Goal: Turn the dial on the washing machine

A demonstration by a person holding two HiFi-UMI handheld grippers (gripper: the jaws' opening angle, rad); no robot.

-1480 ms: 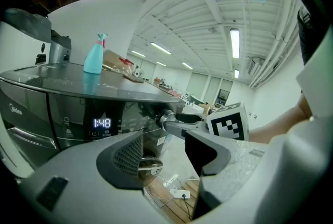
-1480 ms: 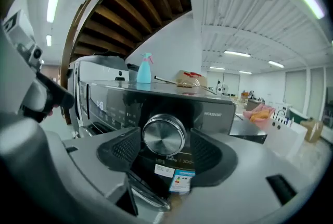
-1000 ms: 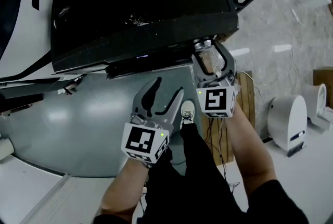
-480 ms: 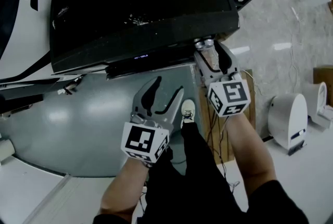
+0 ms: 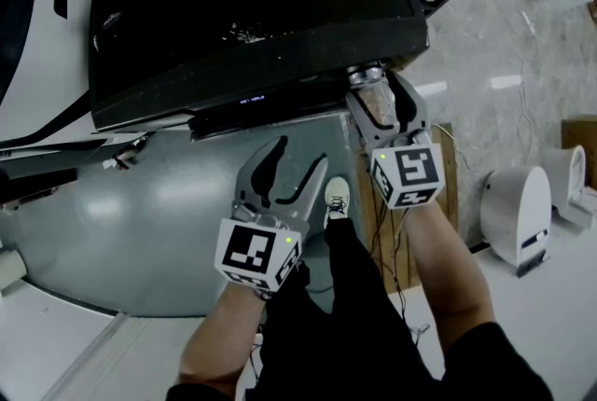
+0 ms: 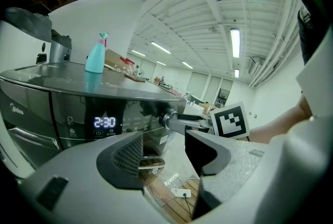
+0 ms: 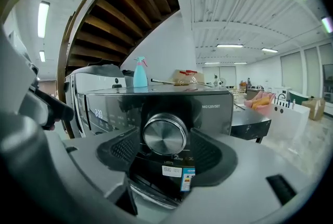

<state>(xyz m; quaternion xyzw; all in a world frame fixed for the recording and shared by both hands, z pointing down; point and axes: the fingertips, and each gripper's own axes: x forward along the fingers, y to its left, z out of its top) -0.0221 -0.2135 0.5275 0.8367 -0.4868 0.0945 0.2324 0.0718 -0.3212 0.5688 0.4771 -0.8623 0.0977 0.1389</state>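
**Right claw released around the washer's dial**

The washing machine (image 5: 252, 17) is a dark, glossy front-loader with a flat, lightly dusted top. One container stands on that top: a teal plastic spray bottle (image 7: 140, 73) with a cone-shaped body and a trigger head. Its opaque wall hides what it holds. The machine's round door (image 5: 140, 213) is smooth, grey and domed, and nothing of the drum behind it shows.

The dial (image 7: 165, 134) is a round knob of brushed silver metal with a bright rim. It sits at the right end of the dark control panel, above a small printed label (image 7: 179, 172).

The right gripper (image 7: 164, 146) points at the panel with the dial between its jaws. The jaws have just been opening, and their ribbed black pads stand on either side of the knob with a thin gap on each side, so the claw is released rather than clenched.

The left gripper (image 6: 164, 147) is held lower, in front of the door. Its jaws are spread with nothing between them. To its left, the display (image 6: 105, 122) glows 2:30 in pale digits.

A slatted wooden pallet (image 5: 448, 194) lies by the machine's right side on a pale, speckled stone floor (image 5: 522, 45).
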